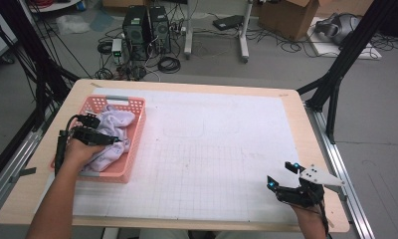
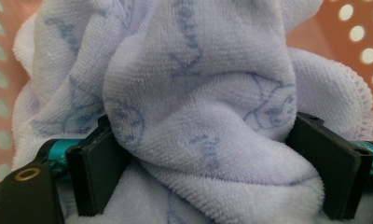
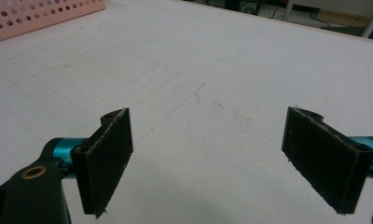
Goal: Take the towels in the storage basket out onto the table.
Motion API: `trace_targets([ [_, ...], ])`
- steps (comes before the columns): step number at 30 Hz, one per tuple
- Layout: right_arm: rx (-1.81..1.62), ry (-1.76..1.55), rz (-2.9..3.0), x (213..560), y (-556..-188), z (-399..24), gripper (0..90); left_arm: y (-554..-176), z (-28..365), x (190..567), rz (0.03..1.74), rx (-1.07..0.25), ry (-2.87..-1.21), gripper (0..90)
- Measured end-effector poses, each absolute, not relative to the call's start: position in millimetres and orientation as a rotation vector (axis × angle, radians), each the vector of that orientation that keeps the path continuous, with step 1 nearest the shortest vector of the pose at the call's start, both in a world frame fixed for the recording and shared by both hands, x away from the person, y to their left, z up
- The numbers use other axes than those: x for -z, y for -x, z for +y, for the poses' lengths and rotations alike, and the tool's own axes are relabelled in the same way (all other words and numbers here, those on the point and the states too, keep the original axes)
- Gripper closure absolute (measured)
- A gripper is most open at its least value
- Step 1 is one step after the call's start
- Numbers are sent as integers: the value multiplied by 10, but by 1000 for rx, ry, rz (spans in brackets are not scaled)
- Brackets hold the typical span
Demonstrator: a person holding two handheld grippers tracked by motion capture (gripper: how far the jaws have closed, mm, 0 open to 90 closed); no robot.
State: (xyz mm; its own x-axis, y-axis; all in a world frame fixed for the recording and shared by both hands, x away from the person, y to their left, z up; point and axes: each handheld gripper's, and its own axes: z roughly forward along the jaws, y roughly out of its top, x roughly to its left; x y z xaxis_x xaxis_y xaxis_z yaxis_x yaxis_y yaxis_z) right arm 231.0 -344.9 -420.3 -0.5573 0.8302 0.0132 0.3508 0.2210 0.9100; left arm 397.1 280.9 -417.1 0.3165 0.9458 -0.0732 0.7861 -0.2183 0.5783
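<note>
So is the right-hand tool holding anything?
No, the right gripper has its jaws wide apart over the bare white table, with nothing between them.

- one pink basket (image 1: pixel 135 137), sitting on the tabletop (image 1: pixel 227 144).
- one soft light purple towel (image 1: pixel 112 130), bunched up inside the basket.
- two grippers: the left gripper (image 1: pixel 118 141) in the basket and the right gripper (image 1: pixel 281 175) near the tabletop's corner.
- each gripper has two black jaws, so four jaws in all.
- two black computer boxes (image 1: pixel 147 30) on the floor behind the tabletop.
- one brown cardboard box (image 1: pixel 291 17) on the floor.
</note>
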Motion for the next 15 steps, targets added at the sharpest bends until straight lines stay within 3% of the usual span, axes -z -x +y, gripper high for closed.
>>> trace_targets([
  [12, -1298, -1091, 2032, 4219, -2337, -3438, 150, -4045, 2718, 4259, 1479, -428, -2117, 85],
  [15, -1300, -1087, 2032, 4225, -2348, -3429, 150, -4051, 2710, 4258, 1479, -456, -2115, 166],
])
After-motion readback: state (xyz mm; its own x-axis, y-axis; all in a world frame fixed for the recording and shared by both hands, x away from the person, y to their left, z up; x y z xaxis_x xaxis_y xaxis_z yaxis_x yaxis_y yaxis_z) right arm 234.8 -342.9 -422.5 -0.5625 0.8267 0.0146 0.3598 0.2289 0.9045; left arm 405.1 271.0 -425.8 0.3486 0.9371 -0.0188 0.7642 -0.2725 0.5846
